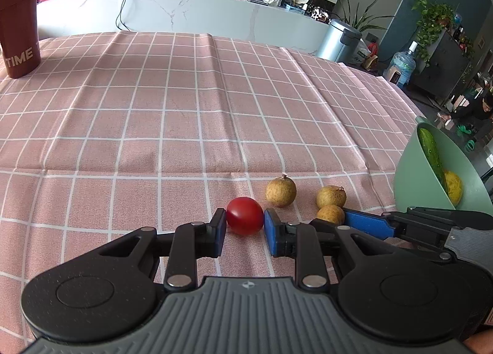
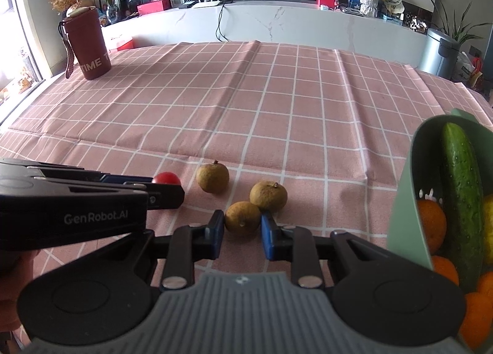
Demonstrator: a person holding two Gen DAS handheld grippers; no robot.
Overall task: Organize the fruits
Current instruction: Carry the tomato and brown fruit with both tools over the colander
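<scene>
A red cherry tomato (image 1: 245, 215) lies on the pink checked tablecloth (image 1: 185, 107) between the blue pads of my left gripper (image 1: 245, 231), which touch it on both sides. Three tan longans lie to its right (image 1: 280, 191). My right gripper (image 2: 242, 232) has its pads against the nearest longan (image 2: 242, 222); the other two (image 2: 268, 196) (image 2: 212, 177) lie just beyond it. The tomato (image 2: 166, 178) also shows behind the left gripper (image 2: 123, 191) in the right wrist view. A green bowl (image 2: 406, 200) at the right holds a cucumber (image 2: 462, 194), oranges and a yellow fruit.
A dark red tumbler marked TIME (image 2: 91, 46) stands at the table's far left corner. The tablecloth has raised folds across its middle (image 2: 246, 77). A white counter (image 2: 308, 24) and a metal bin (image 2: 440, 52) stand beyond the table's far edge.
</scene>
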